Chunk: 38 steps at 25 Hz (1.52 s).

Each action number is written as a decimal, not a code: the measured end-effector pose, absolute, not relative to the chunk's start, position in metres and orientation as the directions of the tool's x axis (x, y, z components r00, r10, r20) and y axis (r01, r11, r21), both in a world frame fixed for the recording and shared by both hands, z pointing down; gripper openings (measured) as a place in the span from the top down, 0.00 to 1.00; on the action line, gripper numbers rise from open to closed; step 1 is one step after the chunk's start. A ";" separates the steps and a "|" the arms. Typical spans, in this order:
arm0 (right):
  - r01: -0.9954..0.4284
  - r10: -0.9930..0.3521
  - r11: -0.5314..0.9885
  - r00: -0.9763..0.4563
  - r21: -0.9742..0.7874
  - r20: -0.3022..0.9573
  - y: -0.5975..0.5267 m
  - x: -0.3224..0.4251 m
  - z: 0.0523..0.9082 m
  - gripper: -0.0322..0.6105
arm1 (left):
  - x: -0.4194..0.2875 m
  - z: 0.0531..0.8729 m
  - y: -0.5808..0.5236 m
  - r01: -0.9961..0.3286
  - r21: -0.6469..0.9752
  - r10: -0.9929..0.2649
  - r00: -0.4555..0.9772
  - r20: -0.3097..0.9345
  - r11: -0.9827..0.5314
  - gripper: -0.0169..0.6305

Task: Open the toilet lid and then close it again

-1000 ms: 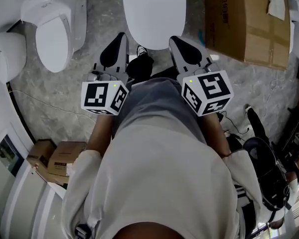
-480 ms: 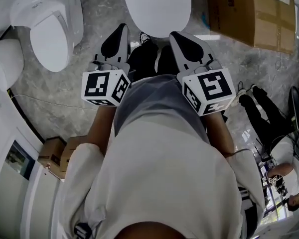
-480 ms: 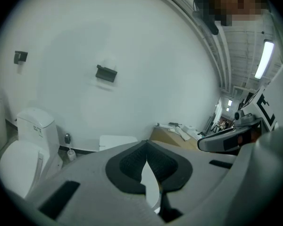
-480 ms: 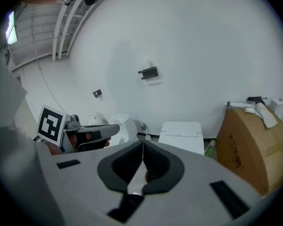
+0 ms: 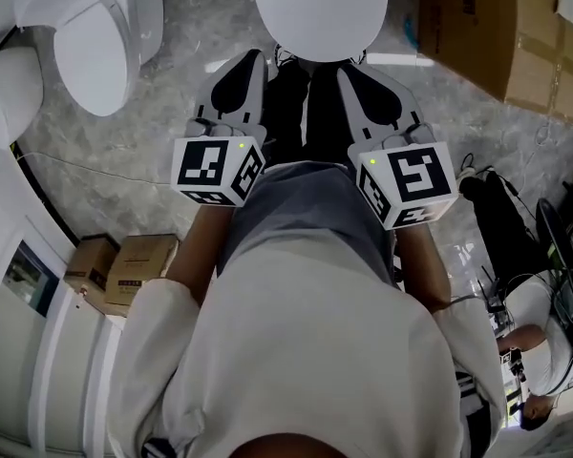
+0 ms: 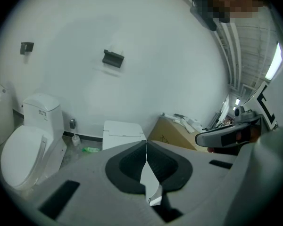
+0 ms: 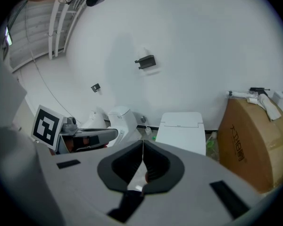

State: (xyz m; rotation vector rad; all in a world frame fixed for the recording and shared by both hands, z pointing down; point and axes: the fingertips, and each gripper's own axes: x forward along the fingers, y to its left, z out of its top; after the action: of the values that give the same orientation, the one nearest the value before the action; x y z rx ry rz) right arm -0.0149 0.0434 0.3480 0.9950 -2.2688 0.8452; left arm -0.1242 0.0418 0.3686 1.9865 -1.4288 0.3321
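Note:
The white toilet lid (image 5: 320, 8) lies closed at the top middle of the head view. My left gripper (image 5: 255, 58) and right gripper (image 5: 348, 72) point side by side at its front edge, both just short of it. Both stand shut with nothing between the pads. In the left gripper view the shut left gripper (image 6: 146, 143) faces the toilet's tank (image 6: 124, 133). In the right gripper view the shut right gripper (image 7: 142, 143) faces the same tank (image 7: 181, 127).
A second white toilet (image 5: 91, 36) stands to the left. A large cardboard box (image 5: 501, 27) stands right of the toilet, close to the wall. Two small cardboard boxes (image 5: 124, 270) sit on the floor at the left. A person's legs and dark shoes (image 5: 296, 113) show between the grippers.
Both grippers have sunk and moved forward together toward the lid's front edge. Their jaws stayed shut.

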 end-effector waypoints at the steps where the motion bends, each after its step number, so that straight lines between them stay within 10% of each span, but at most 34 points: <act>1: -0.780 -0.456 0.532 -0.591 -0.329 0.665 0.043 -0.014 0.350 0.93 | -0.124 0.373 0.044 -0.912 0.367 -0.739 0.373 0.561 -0.182 0.96; 38: -0.825 -0.392 0.447 -0.527 -0.344 0.754 0.060 -0.002 0.496 0.93 | -0.121 0.584 0.098 -0.886 0.462 -0.578 0.356 0.734 0.040 0.96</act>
State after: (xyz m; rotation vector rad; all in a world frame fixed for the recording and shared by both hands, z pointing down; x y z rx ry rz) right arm -0.0023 0.0601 0.4959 1.0148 -2.1117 0.9577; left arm -0.1206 0.0976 0.5842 1.6473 -1.3294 0.3976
